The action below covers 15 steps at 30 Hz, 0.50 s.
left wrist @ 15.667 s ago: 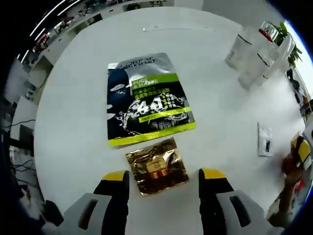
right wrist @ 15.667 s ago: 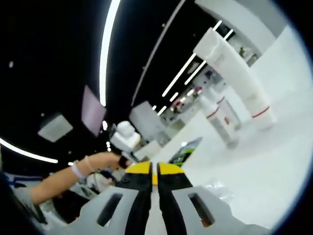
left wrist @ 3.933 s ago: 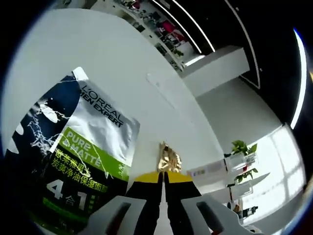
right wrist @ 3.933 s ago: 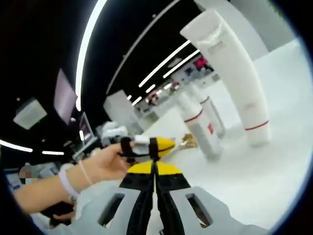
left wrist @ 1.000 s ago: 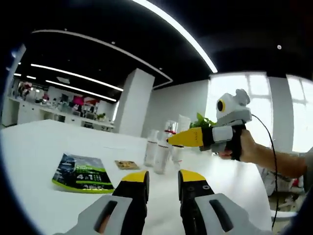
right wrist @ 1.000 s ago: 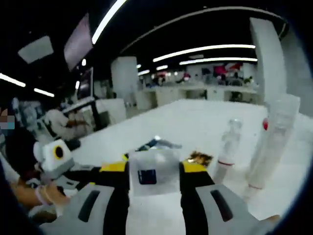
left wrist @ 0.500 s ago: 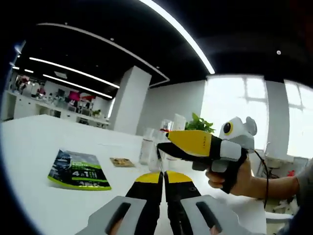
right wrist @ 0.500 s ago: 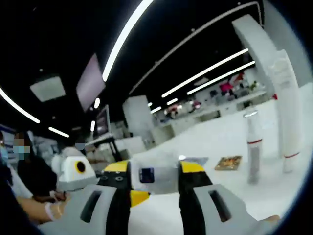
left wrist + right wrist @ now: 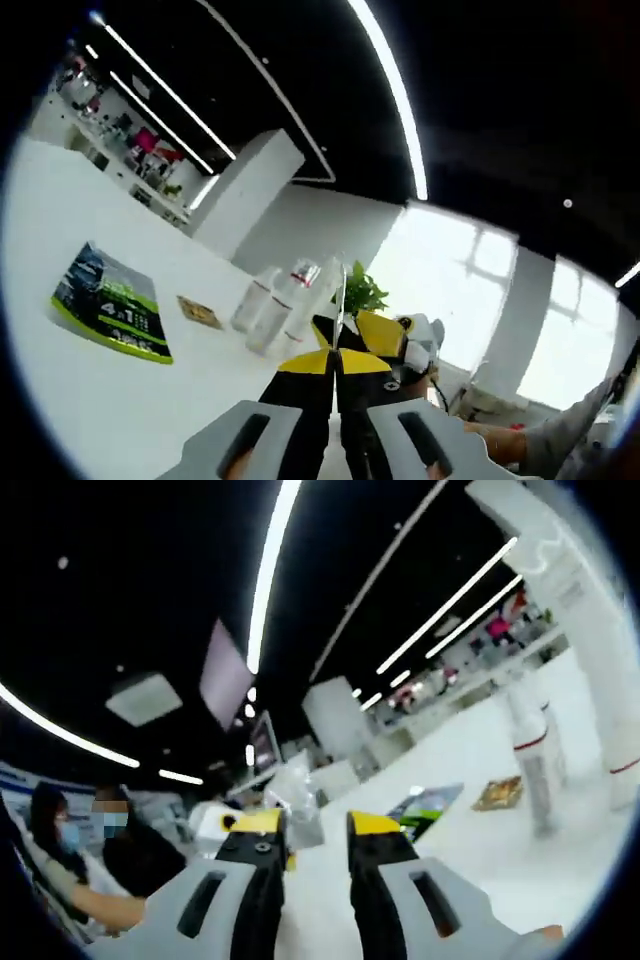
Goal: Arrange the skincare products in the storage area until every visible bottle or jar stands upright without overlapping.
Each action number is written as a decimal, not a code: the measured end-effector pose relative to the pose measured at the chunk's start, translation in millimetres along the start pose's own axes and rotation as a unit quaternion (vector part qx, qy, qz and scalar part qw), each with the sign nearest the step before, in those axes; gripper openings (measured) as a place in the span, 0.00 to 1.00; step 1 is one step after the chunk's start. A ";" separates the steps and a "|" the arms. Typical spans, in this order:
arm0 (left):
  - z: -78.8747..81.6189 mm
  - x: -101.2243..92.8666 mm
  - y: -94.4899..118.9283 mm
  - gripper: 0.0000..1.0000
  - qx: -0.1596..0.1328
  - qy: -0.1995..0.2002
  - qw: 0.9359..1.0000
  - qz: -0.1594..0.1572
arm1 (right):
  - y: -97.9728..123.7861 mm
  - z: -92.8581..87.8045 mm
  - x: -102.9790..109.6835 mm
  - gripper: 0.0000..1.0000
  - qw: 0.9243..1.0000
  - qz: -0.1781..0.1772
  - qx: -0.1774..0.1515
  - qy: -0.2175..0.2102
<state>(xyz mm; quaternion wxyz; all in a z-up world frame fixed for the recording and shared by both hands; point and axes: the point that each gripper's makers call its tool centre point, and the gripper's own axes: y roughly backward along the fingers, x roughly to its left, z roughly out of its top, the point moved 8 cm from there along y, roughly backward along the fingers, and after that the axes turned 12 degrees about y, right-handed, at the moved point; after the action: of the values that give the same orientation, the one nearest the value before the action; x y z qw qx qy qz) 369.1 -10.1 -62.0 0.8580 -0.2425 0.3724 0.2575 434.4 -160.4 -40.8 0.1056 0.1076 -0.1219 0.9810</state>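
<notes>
Three white bottles (image 9: 275, 305) upright, clustered

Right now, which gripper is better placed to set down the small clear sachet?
Left, probably: the left gripper is shut on the small clear sachet, while the right gripper's jaws stand open.

Plenty of open white table (image 9: 60, 210) on the near side. The green-and-black sachet (image 9: 108, 302) lies flat there, with the small gold sachet (image 9: 200, 311) just past it, both low enough to pass over. The real wall is the cluster of upright bottles (image 9: 268, 304), packed close together beyond the gold sachet. In the right gripper view a tall white tube (image 9: 585, 610) and a slimmer bottle (image 9: 535, 755) stand close together on the right, and the table left of them, where the sachets lie, is open.
</notes>
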 end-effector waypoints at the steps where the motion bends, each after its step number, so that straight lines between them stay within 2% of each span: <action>1: 0.0 -1.2 0.5 0.00 0.002 0.007 1.000 -0.008 | -0.5 -0.2 2.5 0.22 1.000 0.011 -0.003 -0.009; 3: -0.6 -3.5 1.5 0.00 0.006 0.026 0.999 -0.022 | -0.8 -2.2 7.8 0.17 0.999 0.028 0.008 -0.039; 5: -4.3 -5.5 2.4 0.00 0.006 0.026 0.999 -0.020 | -0.1 -3.1 10.4 0.06 0.998 0.035 0.013 -0.043; 7: -7.8 -7.8 3.0 0.00 0.005 0.028 0.999 -0.018 | 1.0 -2.2 13.5 0.05 0.998 0.041 0.008 -0.045; 10: -7.7 -7.5 1.6 0.01 0.005 0.046 0.999 -0.028 | 2.5 -1.2 16.2 0.01 0.996 0.055 0.003 -0.077; 11: -8.1 -8.2 1.7 0.02 0.003 0.043 0.999 -0.026 | 2.9 -1.4 15.9 0.00 0.996 0.063 -0.002 -0.068; 15: -13.6 -11.9 1.1 0.03 -0.003 0.027 0.999 -0.020 | 1.9 -2.9 12.0 0.00 0.996 0.045 0.005 -0.080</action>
<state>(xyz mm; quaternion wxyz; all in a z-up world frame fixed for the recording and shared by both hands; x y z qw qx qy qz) 354.4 -20.6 -61.4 0.8519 -0.2594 0.3895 0.2351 422.0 -159.3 -41.1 0.0510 0.1804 -0.1295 0.9737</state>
